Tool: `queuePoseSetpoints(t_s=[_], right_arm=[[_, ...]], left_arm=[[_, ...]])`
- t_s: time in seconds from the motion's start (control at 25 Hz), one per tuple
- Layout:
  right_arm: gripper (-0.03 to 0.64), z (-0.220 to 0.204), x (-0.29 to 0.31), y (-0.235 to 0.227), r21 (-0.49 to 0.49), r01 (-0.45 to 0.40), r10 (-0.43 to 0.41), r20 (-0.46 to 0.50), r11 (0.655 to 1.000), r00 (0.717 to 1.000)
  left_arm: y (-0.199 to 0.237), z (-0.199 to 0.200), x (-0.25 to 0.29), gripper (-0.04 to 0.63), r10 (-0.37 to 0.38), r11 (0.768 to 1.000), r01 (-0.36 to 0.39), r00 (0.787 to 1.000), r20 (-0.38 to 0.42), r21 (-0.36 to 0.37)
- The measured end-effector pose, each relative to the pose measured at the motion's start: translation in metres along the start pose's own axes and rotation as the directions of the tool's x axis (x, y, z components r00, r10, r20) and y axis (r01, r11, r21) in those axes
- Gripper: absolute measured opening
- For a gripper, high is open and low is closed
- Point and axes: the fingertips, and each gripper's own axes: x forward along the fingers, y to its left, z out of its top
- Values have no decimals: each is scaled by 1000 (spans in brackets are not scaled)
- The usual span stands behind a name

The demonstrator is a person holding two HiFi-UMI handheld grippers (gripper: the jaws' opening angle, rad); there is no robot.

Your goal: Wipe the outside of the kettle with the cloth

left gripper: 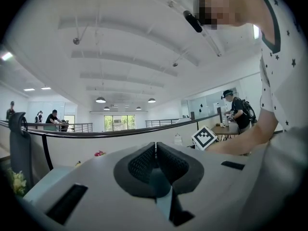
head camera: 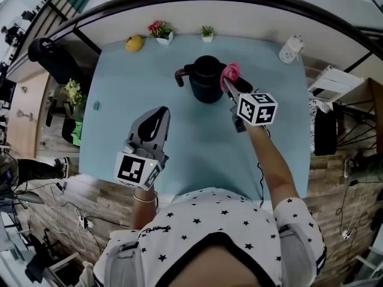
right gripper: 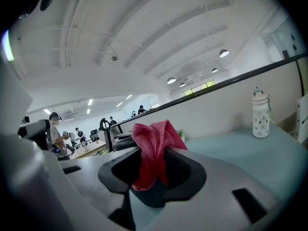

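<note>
A dark kettle (head camera: pixel 206 79) with a brown handle stands on the pale blue table (head camera: pixel 191 142), toward the back middle. My right gripper (head camera: pixel 228 82) is shut on a pink-red cloth (head camera: pixel 231 72) and holds it against the kettle's right upper side. In the right gripper view the cloth (right gripper: pixel 153 146) bunches up between the jaws, and the kettle's dark rim (right gripper: pixel 120 139) shows just left of it. My left gripper (head camera: pixel 157 116) hovers over the table's front left, well short of the kettle, jaws shut on nothing (left gripper: pixel 155 160).
Along the table's back edge sit a yellow toy (head camera: pixel 134 43), a red-flowered pot (head camera: pixel 160 31), a small green plant (head camera: pixel 207 33) and a white bottle (head camera: pixel 291 49). The bottle (right gripper: pixel 260 113) also shows at right. A black chair (head camera: pixel 51 58) stands at left.
</note>
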Motion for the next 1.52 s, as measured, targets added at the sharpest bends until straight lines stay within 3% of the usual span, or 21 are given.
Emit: queuePoseSetpoints(t_s=[1.0, 1.52], right_arm=[[133, -22, 4, -25, 115, 34, -36, 9, 993, 999], [123, -78, 18, -49, 185, 90, -70, -111, 979, 991]], left_arm=[[7, -21, 19, 32, -5, 999, 3, 999, -48, -36], [15, -33, 30, 32, -4, 999, 0, 997, -80, -47]])
